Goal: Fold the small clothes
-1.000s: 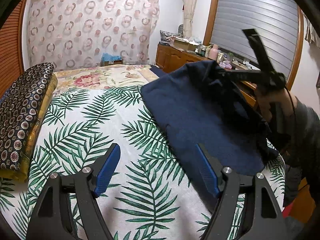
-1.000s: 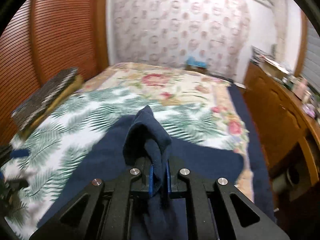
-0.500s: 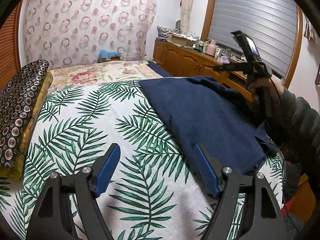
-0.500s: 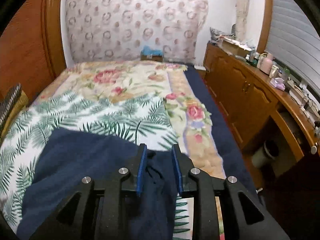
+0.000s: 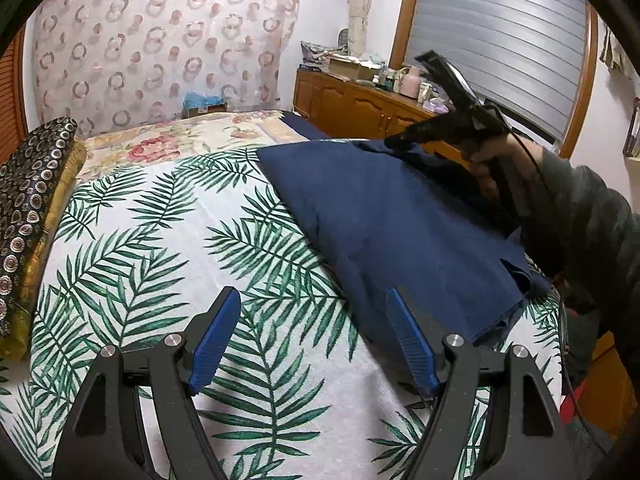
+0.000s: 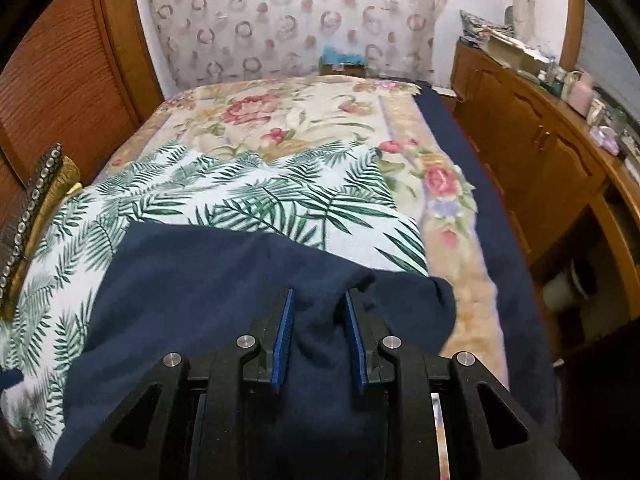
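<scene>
A dark blue garment [image 5: 392, 224] lies folded flat on the palm-leaf bedspread [image 5: 160, 248], at the right side of the bed. My left gripper [image 5: 312, 328] is open and empty, low over the bedspread just left of the garment's near edge. My right gripper [image 6: 318, 312] has its jaws parted over the garment [image 6: 208, 280], with cloth lying loosely between the blue pads. In the left wrist view the right gripper [image 5: 394, 142] hovers at the garment's far right corner.
A stack of patterned cushions [image 5: 28, 208] lies along the bed's left edge. A floral blanket [image 6: 288, 120] covers the far half of the bed. A wooden sideboard [image 6: 536, 148] with bottles and boxes runs along the right wall.
My right gripper lowered the lifted garment corner onto the bed and opened its jaws. The garment now lies flat. My left gripper stayed open and shifted slightly.
</scene>
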